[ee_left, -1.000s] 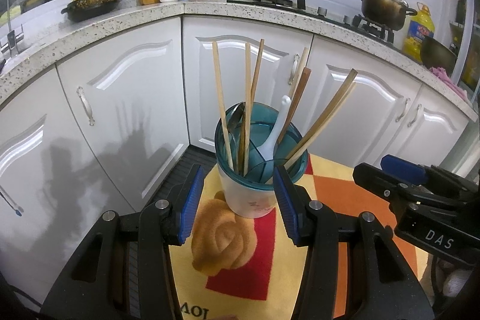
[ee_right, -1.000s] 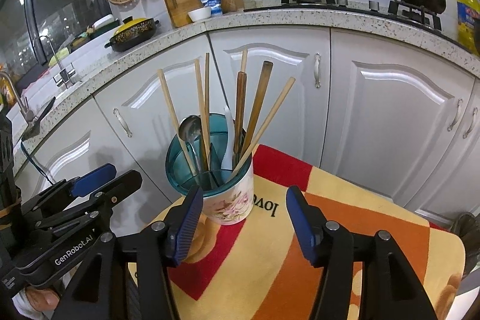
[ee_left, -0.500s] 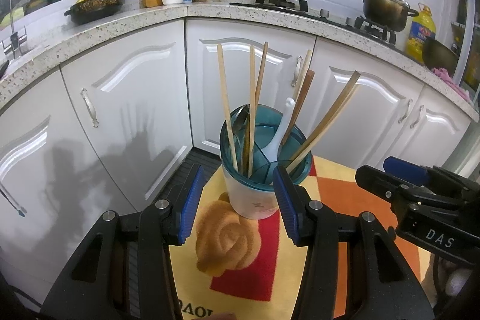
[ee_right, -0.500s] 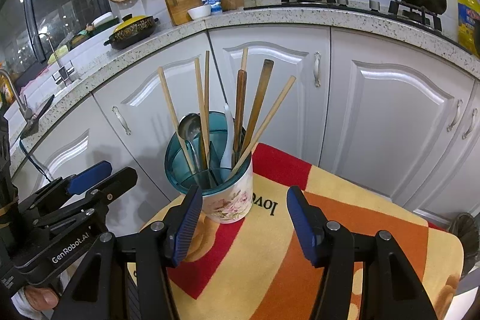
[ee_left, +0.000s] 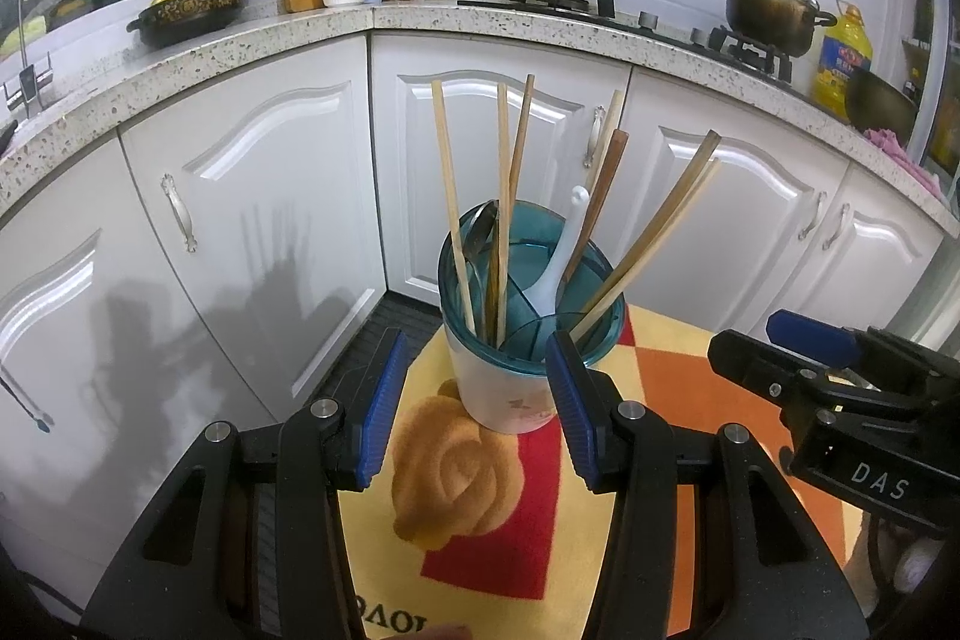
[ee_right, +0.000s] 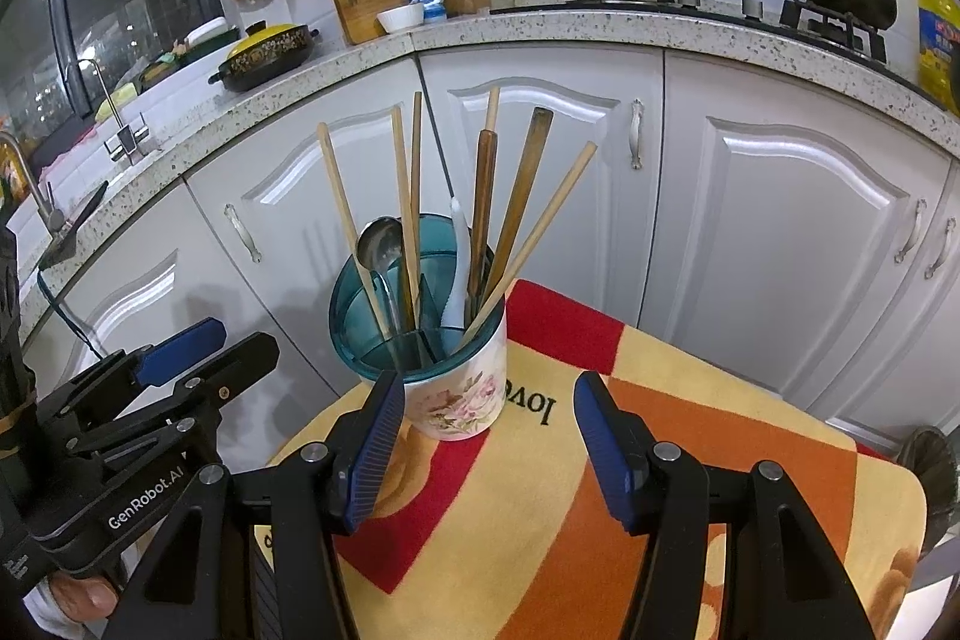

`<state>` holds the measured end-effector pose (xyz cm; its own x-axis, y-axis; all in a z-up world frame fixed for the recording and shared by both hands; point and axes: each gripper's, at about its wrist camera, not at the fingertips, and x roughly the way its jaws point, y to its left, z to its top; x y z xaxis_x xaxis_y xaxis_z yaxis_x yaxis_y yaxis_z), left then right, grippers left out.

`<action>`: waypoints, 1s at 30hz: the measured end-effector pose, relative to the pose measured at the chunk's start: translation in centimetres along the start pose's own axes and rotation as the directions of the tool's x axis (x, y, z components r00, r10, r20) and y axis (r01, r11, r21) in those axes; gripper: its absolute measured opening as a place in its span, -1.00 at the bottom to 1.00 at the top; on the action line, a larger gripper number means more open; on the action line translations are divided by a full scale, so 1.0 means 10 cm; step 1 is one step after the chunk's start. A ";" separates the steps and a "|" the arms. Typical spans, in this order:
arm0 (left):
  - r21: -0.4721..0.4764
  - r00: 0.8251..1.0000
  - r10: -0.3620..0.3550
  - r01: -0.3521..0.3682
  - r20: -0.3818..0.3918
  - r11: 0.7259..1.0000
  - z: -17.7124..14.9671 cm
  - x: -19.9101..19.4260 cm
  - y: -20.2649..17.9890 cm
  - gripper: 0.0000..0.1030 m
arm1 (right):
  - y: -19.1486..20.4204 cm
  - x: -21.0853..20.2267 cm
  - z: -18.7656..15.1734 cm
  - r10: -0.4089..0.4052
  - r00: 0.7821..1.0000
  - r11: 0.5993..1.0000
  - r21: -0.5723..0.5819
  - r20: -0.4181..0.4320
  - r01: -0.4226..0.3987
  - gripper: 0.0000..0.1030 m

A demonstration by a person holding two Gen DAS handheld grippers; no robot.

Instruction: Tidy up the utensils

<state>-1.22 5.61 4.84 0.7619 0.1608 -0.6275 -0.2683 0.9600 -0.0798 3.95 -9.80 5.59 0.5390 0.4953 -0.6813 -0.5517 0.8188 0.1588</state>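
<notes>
— Utensils (ee_left: 510,196) done?
— Looks so: all stand in the cup (ee_left: 516,370), frame centre, on the cloth (ee_right: 690,460). Left tool (ee_left: 477,400) and right tool (ee_right: 489,445) spread, empty.

A utensil holder (ee_right: 441,340) with a teal divided insert and a floral white body stands upright on a red, orange and yellow cloth (ee_right: 660,436). Wooden chopsticks (ee_right: 336,196), a metal spoon (ee_right: 378,244) and a white spoon (ee_right: 457,274) lean in it. The right gripper (ee_right: 489,448) hangs spread and empty just before it, the left gripper (ee_right: 198,358) beside it.
</notes>
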 end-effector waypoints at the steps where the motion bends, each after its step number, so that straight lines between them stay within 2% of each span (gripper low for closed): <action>1: 0.000 1.000 0.000 0.000 0.000 1.000 0.00 0.00 0.00 -0.08 | 0.00 0.00 0.00 0.001 1.000 1.000 -0.001 -0.001 -0.001 0.10; 30: -0.011 0.999 -0.028 0.028 -0.017 1.000 -0.06 0.08 0.02 -0.08 | 0.02 0.07 -0.07 0.001 1.000 1.000 -0.012 -0.024 -0.001 0.10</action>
<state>-1.00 5.84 3.89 0.7588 0.1298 -0.6382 -0.2537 0.9615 -0.1060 3.76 -9.49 4.59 0.5232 0.4892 -0.6978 -0.5599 0.8146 0.1513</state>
